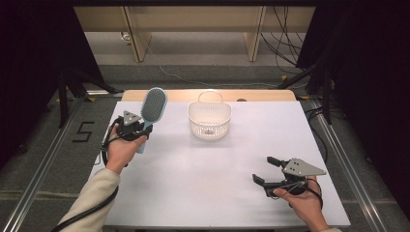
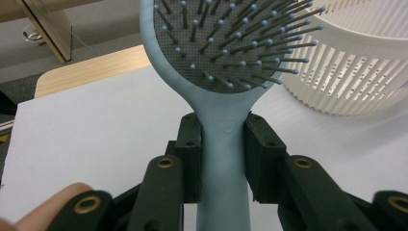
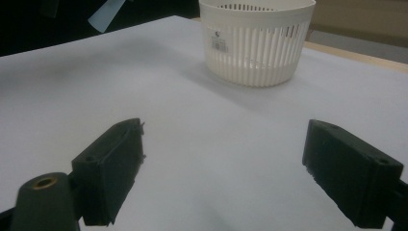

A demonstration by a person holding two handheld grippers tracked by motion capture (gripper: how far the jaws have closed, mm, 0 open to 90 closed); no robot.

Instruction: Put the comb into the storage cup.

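Nearest the person, the right gripper (image 1: 265, 170) rests low over the white worktop (image 1: 212, 179), its jaws wide apart and holding nothing. Farther off on the left side, the left gripper (image 1: 143, 129) is clamped on the handle of a pale blue hairbrush (image 1: 153, 106) — the bristled head stands up and away from the hand, clear of the worktop. Beyond, near the far edge, sits a white slatted basket (image 1: 210, 121), handle raised. The likely step is dropping the brush in — best done by carrying it over the rim, head lowered first, before letting go.
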